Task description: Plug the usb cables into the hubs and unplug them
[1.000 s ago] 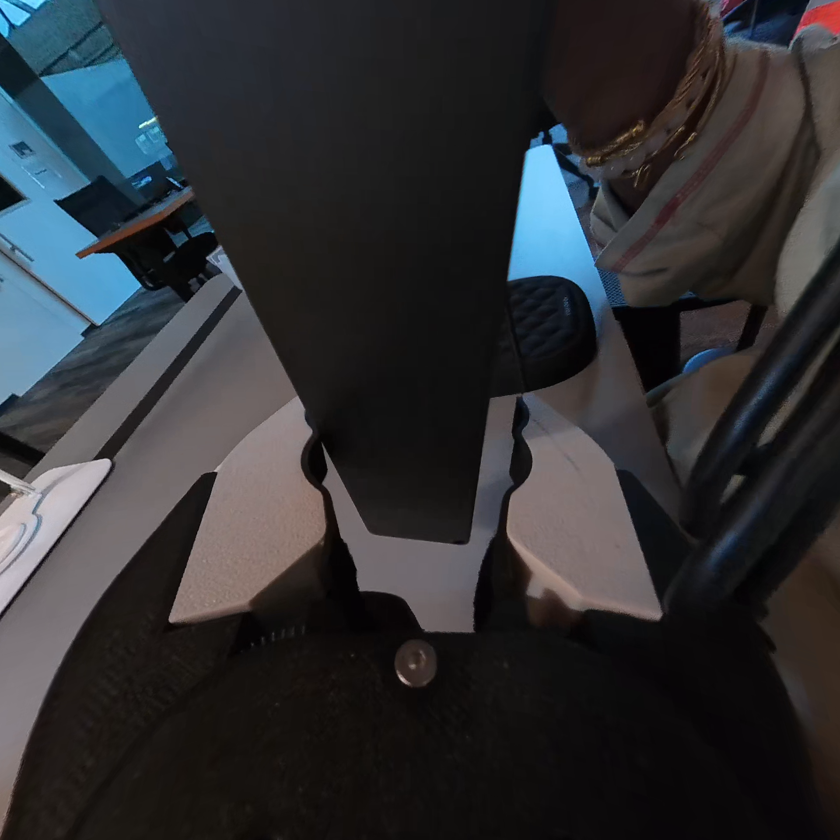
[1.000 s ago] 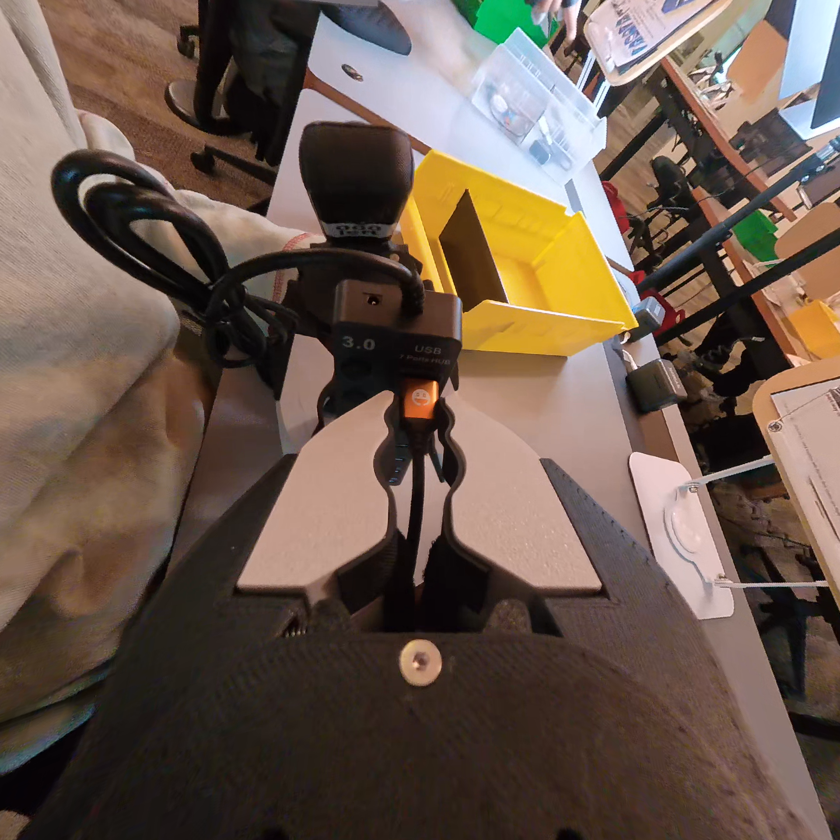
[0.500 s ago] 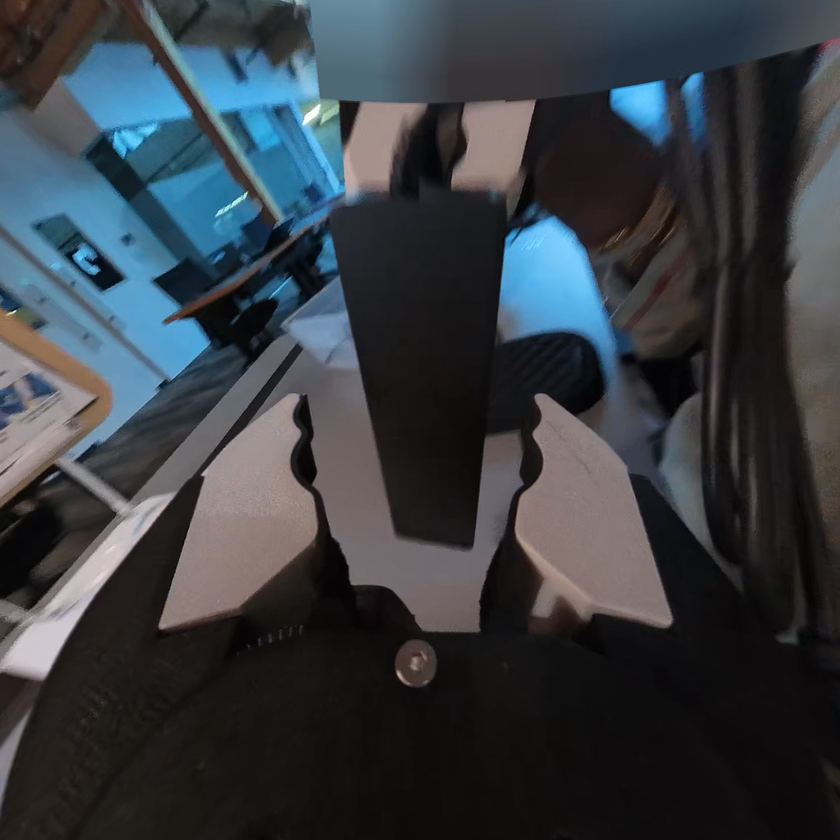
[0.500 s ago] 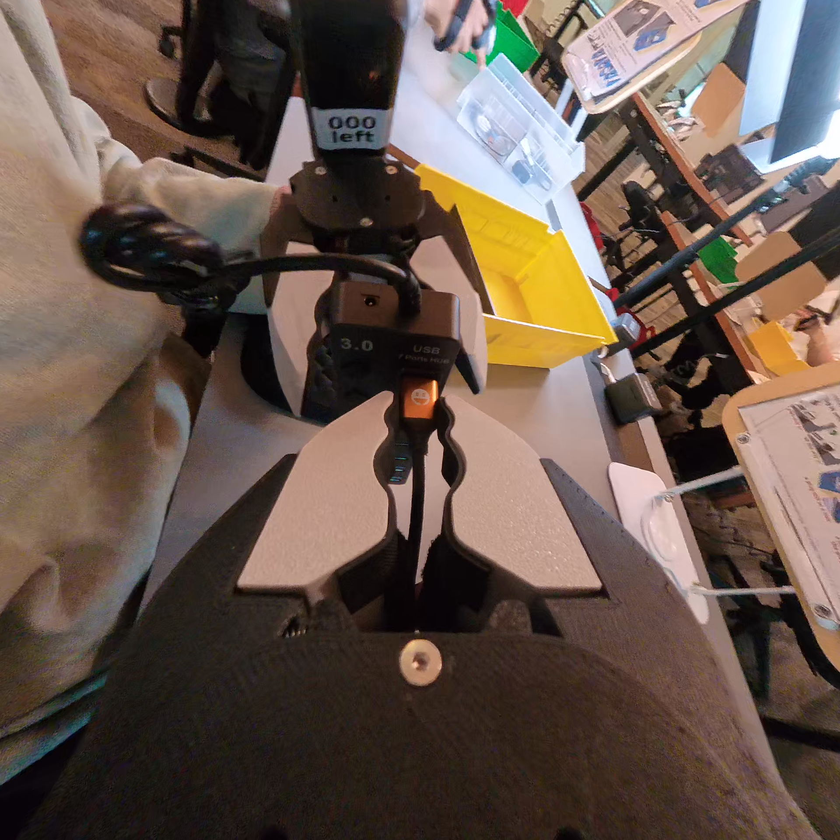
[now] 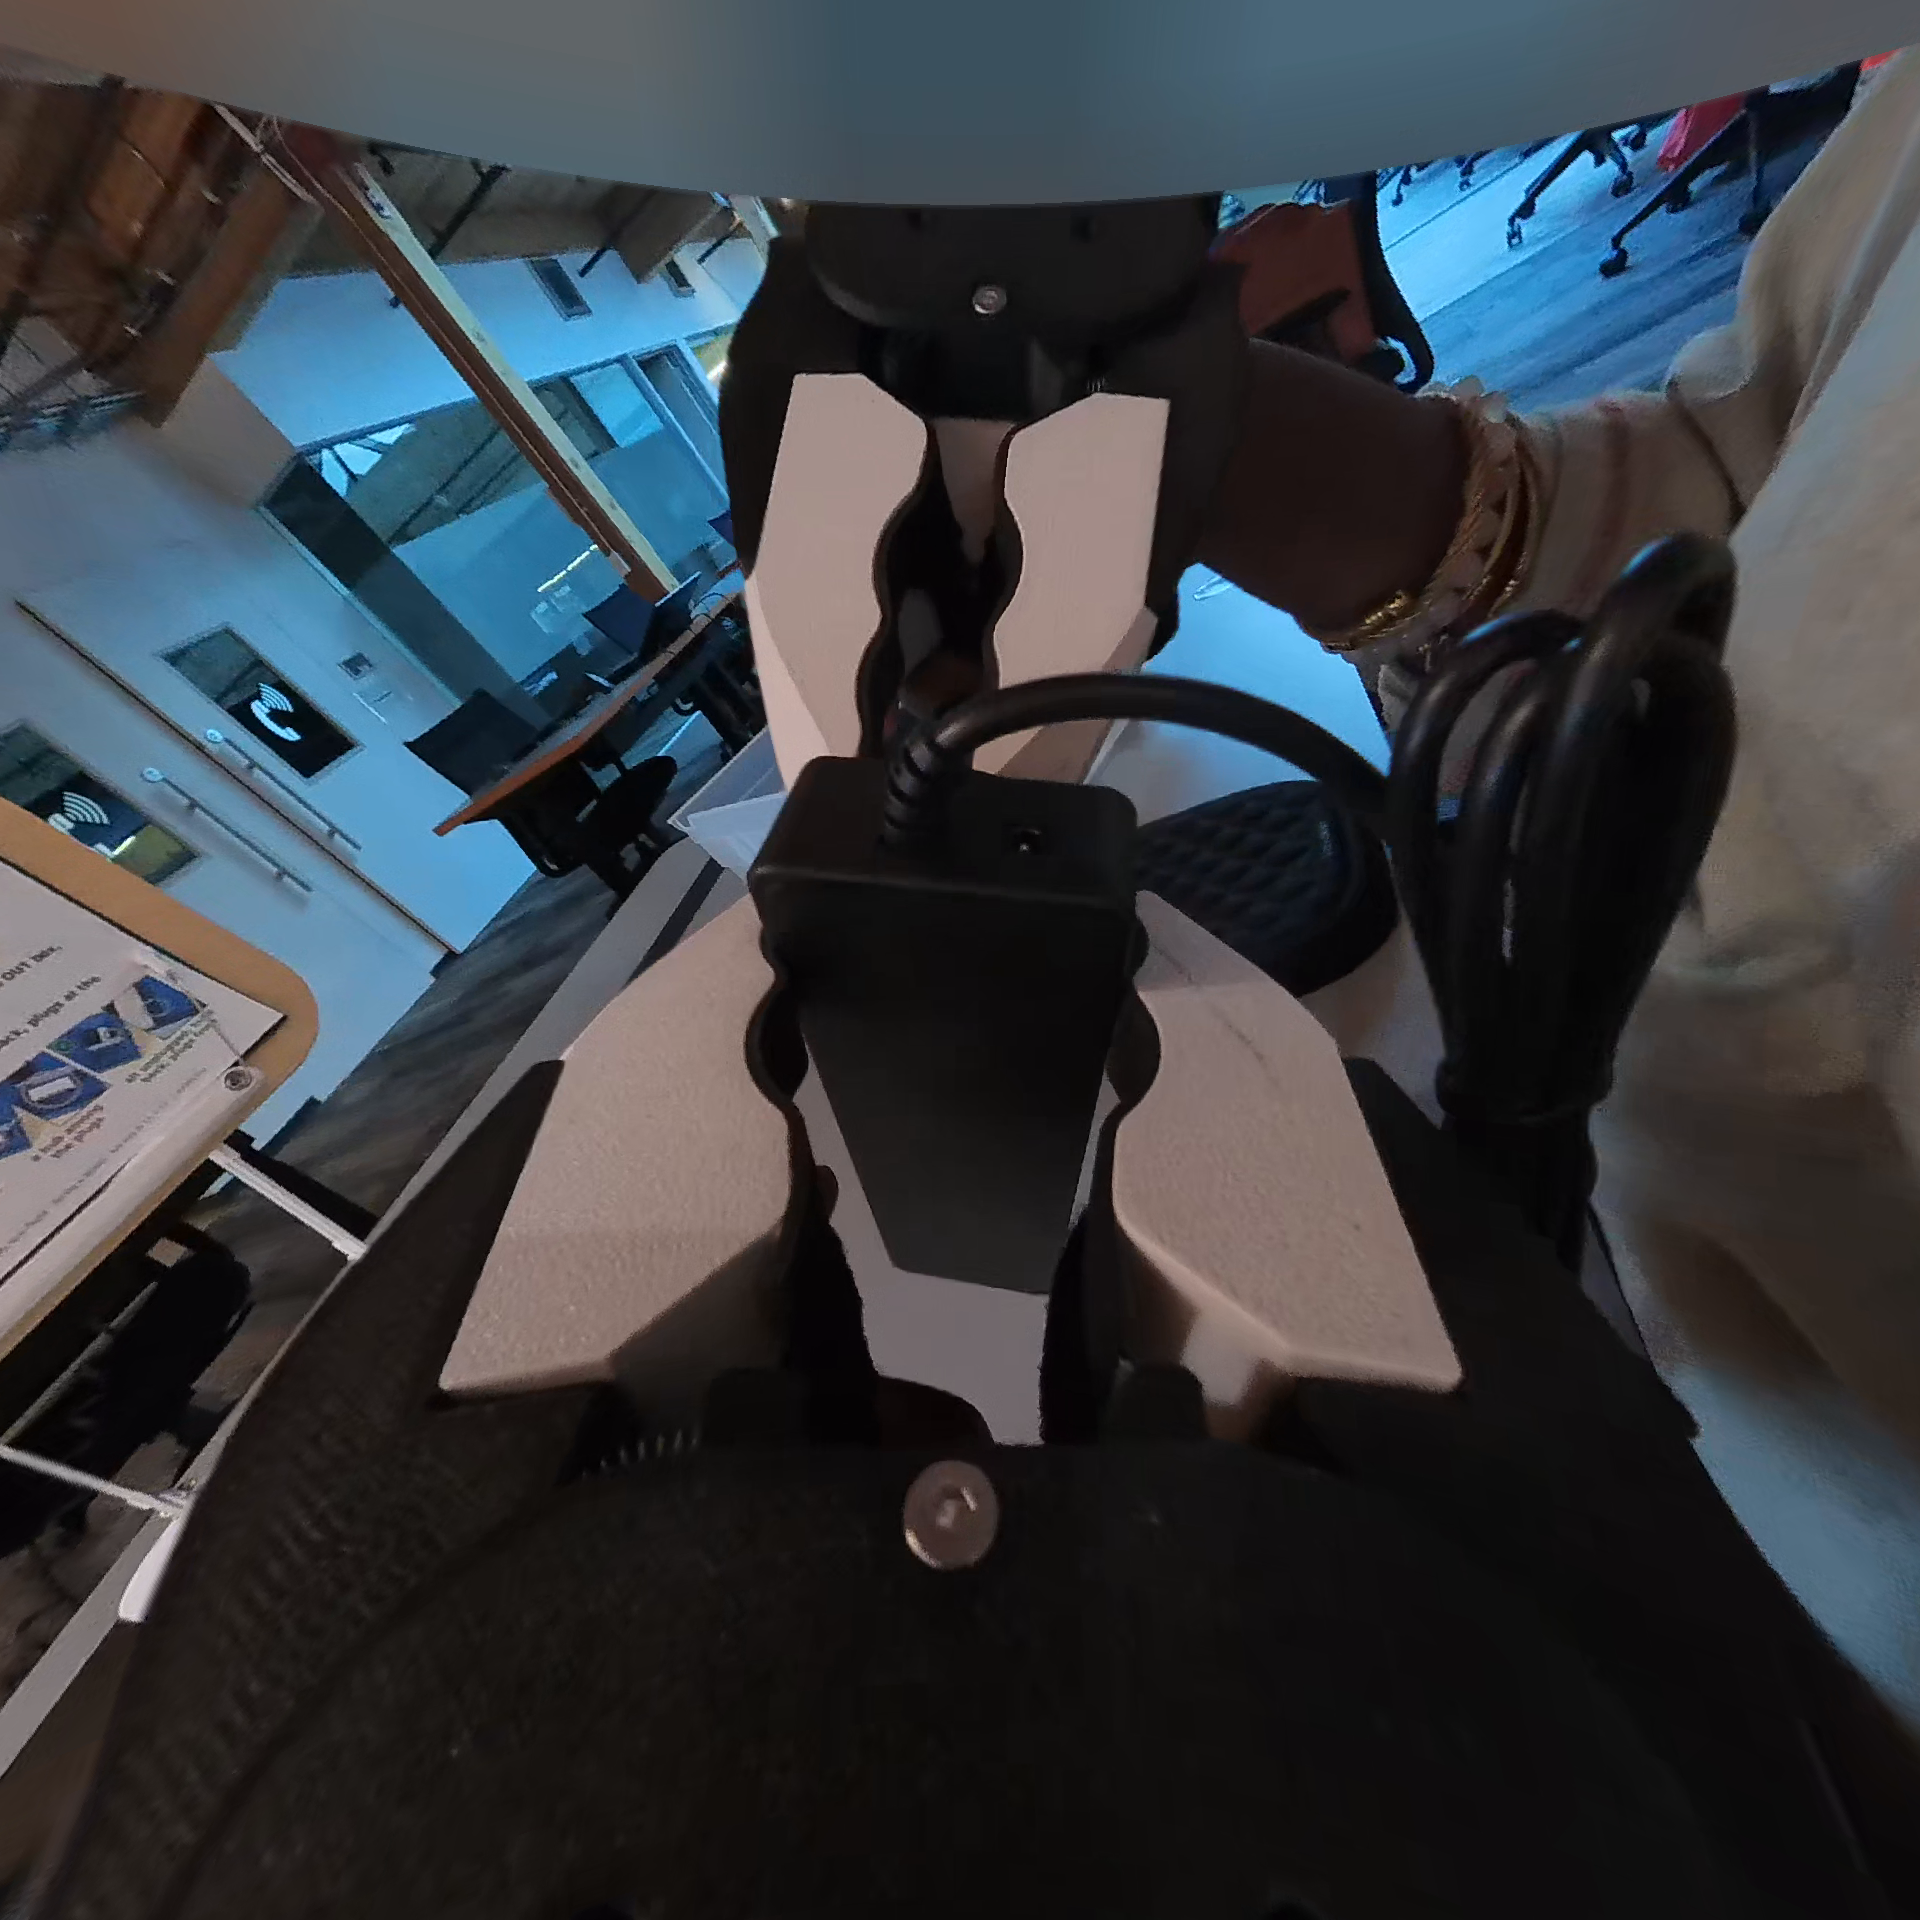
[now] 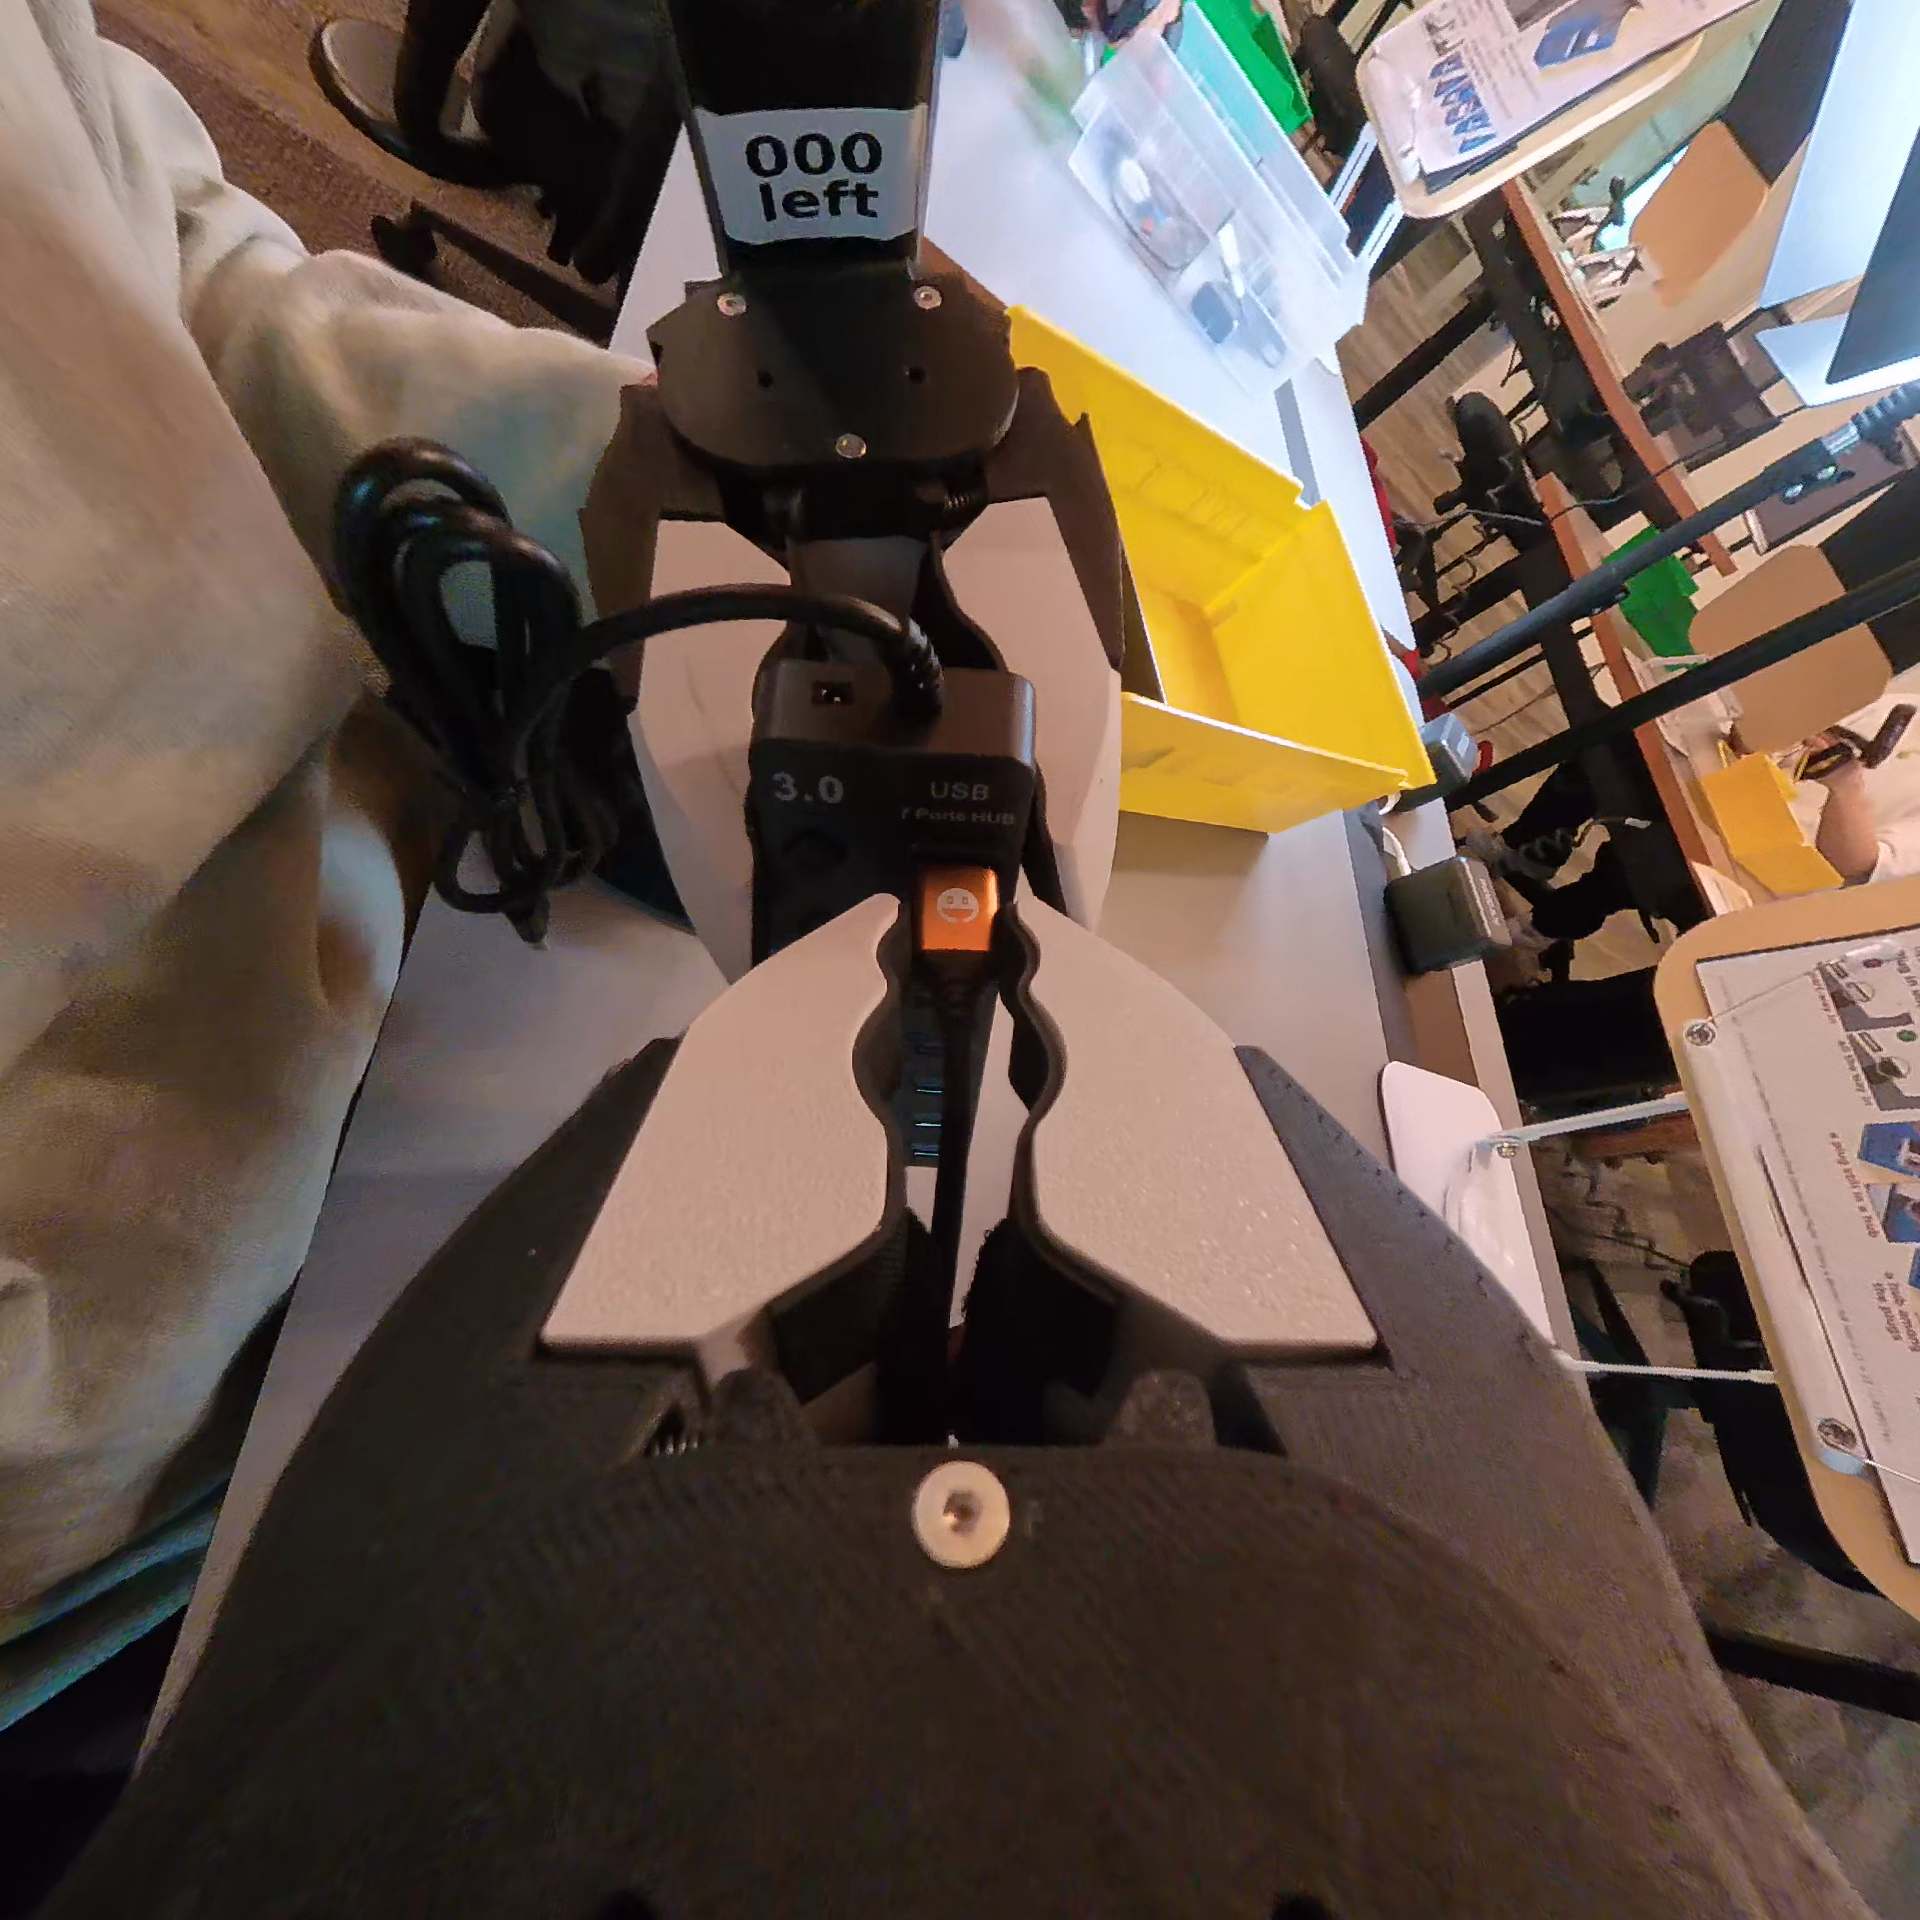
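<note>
A black USB hub [image 5: 940, 1049] is clamped between the fingers of my left gripper [image 5: 948, 935], with its end face and cable outlet pointing away from the camera. In the right wrist view the hub [image 6: 894, 790] shows its port side. My right gripper [image 6: 954, 920] is shut on an orange USB plug [image 6: 956, 909], whose tip sits in a port on that side. The plug's black cable runs back between the fingers. The two grippers face each other: the right gripper [image 5: 940, 717] shows beyond the hub, and the left gripper [image 6: 894, 852] behind it. The hub's coiled black cable [image 6: 478, 675] hangs beside it.
A yellow bin [image 6: 1247, 644] and a clear plastic box [image 6: 1195, 187] stand on the grey table [image 6: 1247, 935] behind the hub. A white pad [image 6: 1455, 1164] and an instruction board [image 6: 1818, 1143] are at the right. A black padded rest [image 5: 1247, 883] lies on the table. A person's beige sleeve [image 6: 156, 727] fills the left.
The left gripper has swung up with the hub and now points at the right gripper. The hub's cable coil swung with it. Both grips are unchanged.
</note>
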{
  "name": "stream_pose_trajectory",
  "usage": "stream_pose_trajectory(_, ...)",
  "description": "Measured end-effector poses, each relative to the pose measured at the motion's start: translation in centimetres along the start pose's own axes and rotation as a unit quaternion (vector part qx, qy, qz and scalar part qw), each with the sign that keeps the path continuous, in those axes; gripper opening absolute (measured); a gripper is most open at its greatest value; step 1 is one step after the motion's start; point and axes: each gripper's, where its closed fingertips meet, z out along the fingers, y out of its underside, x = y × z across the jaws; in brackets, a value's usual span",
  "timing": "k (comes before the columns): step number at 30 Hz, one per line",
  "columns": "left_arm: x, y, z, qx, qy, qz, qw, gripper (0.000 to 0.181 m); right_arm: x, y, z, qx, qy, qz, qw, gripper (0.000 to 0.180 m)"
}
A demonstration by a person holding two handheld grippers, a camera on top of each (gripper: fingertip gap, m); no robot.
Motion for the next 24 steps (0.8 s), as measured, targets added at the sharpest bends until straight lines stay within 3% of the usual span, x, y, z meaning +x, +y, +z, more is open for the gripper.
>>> stream_pose_trajectory(5,-0.5,0.7,-0.5,-0.022,-0.006,0.000,1.000,0.057,0.9,1.0,-0.3,-0.015,0.029,0.005,0.999,0.016)
stream_pose_trajectory(7,-4.5,2.0,-3.3,-0.032,-0.098,-0.026,0.994,0.057,4.1,3.6,-4.2,-0.041,0.124,0.041,0.991,0.016)
stream_pose_trajectory(10,-5.9,2.6,-6.5,-0.033,-0.103,-0.070,0.992,0.057,5.7,2.9,-10.7,0.076,0.175,0.094,0.977,0.016)
stream_pose_trajectory(13,-5.4,1.5,-5.5,-0.005,-0.099,-0.050,0.994,0.057,9.2,2.8,-17.0,0.085,0.313,0.086,0.942,0.016)
stream_pose_trajectory(18,-4.8,0.3,-4.3,0.042,-0.090,-0.061,0.993,0.057,12.9,2.9,-27.2,0.097,0.503,0.057,0.857,0.015)
stream_pose_trajectory(21,-4.6,0.7,-3.9,0.024,-0.090,-0.050,0.994,0.057,13.3,4.5,-30.6,0.082,0.562,0.047,0.822,0.015)
stream_pose_trajectory(24,-4.3,0.9,-3.5,0.018,-0.086,-0.048,0.995,0.057,13.2,7.8,-31.4,0.037,0.589,0.046,0.806,0.016)
